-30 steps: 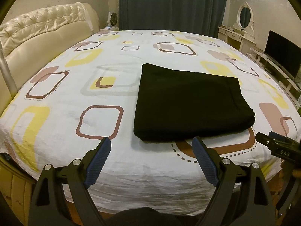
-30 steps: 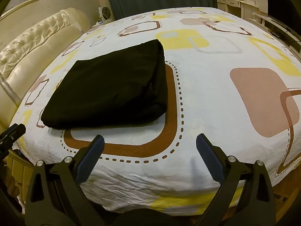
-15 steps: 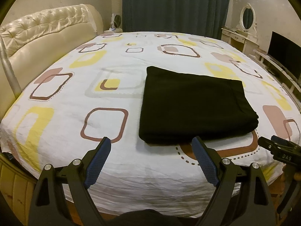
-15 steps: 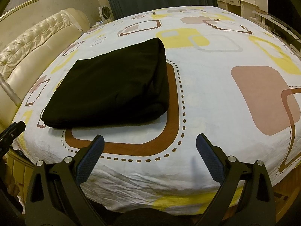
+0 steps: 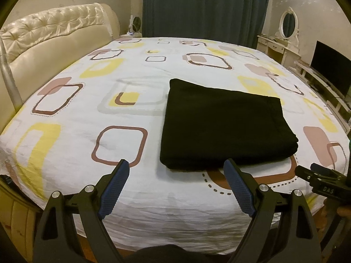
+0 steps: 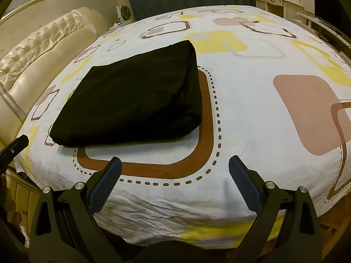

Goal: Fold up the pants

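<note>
Black pants (image 5: 223, 125) lie folded into a flat rectangular stack on the patterned bed sheet (image 5: 122, 192); the right wrist view has them (image 6: 131, 100) left of centre. My left gripper (image 5: 175, 164) hangs open over the bed's near edge, just short of the stack's front left corner, with nothing between its blue pads. My right gripper (image 6: 174, 160) is open too, empty, in front of the stack's front right corner. Each gripper's tip shows at the edge of the other's view.
A cream tufted headboard (image 5: 50, 35) runs along the left. Dark curtains (image 5: 206, 8) hang behind the bed. A white dressing table with an oval mirror (image 5: 287, 28) and a dark screen (image 5: 329, 65) stand at the right.
The left wrist view has shifted slightly, so the pants sit a little lower and more to the right. Both grippers stay open and empty.
</note>
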A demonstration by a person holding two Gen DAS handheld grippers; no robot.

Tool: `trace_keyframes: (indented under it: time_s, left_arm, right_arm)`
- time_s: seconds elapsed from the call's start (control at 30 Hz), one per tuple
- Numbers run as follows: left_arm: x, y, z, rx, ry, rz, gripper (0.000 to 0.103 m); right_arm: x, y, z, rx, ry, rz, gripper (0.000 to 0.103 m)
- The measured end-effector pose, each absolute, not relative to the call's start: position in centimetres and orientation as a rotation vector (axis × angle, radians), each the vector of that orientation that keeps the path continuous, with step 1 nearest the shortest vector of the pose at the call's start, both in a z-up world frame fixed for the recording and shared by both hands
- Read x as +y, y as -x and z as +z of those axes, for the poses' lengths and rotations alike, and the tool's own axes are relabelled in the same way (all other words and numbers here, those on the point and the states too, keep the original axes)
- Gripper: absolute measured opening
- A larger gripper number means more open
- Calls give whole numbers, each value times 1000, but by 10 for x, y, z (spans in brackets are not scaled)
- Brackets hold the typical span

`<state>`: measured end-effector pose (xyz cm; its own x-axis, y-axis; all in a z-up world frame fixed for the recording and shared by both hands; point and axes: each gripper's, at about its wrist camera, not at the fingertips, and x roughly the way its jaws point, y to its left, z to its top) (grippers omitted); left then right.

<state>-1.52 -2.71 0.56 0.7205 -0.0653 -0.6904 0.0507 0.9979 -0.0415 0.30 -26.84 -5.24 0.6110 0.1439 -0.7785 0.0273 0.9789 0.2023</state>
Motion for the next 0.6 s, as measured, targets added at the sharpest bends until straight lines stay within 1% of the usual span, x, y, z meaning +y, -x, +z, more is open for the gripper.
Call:
trace_keyframes:
  time_s: [0.6]
  left_arm:
    - [-28, 14, 7, 751, 0, -48, 87]
  right_arm:
    - [-266, -4, -56, 925, -199, 78, 98]
